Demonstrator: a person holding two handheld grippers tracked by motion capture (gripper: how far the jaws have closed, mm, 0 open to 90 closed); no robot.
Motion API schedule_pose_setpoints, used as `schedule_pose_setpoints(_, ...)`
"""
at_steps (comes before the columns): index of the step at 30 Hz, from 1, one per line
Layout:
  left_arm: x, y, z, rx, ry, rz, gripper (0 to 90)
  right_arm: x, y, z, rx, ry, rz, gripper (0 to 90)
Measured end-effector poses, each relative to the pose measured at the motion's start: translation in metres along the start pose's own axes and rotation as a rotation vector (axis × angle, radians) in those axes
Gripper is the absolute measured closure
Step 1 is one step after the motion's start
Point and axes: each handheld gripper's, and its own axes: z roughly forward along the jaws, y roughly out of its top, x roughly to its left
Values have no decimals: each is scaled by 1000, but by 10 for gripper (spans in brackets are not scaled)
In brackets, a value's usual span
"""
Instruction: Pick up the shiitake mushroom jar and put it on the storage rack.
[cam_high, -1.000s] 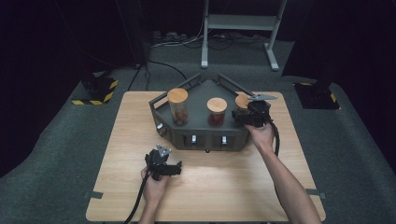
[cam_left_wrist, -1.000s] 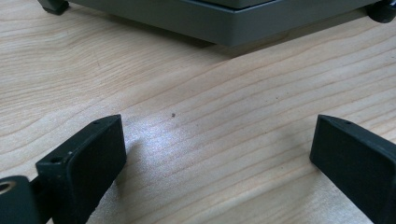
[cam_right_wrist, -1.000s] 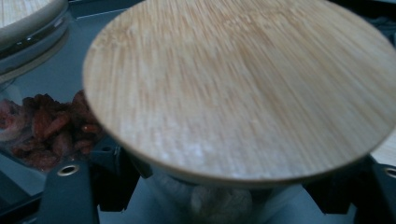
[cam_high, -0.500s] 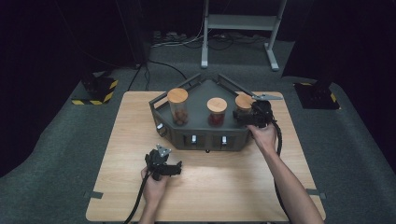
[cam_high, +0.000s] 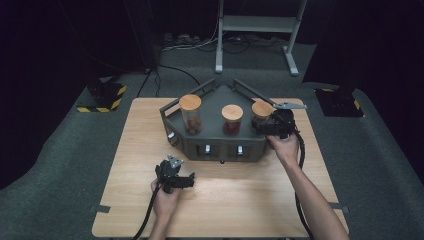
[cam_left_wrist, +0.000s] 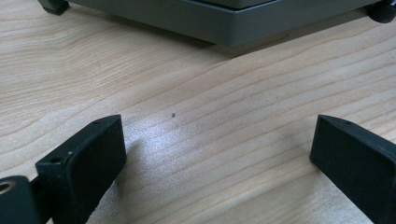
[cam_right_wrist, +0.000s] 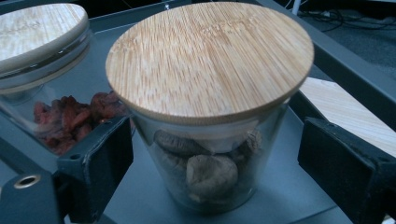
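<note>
the right gripper (cam_right_wrist: 212, 154) has just spread its jaws around the right-hand jar (cam_right_wrist: 210, 107), not yet pressing. the left gripper (cam_left_wrist: 217, 158) rests released on the surface (cam_left_wrist: 196, 93). a grasp likely follows.

A wooden table (cam_high: 125, 165) bears a grey tray (cam_high: 215, 145).

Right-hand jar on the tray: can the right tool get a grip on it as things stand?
Probably yes. The right tool stands open with its jaws either side of the jar, nothing between; the neighbouring jar sits clear.
</note>
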Motion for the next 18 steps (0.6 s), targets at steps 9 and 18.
schedule_pose_setpoints(9, 0, 0, 0, 0, 0, 0, 34, 0, -2, -8, -8, -8, -22, 106)
schedule_pose_setpoints(18, 0, 0, 0, 0, 0, 0, 34, 1, -4, -17, -18, -3, -34, 107)
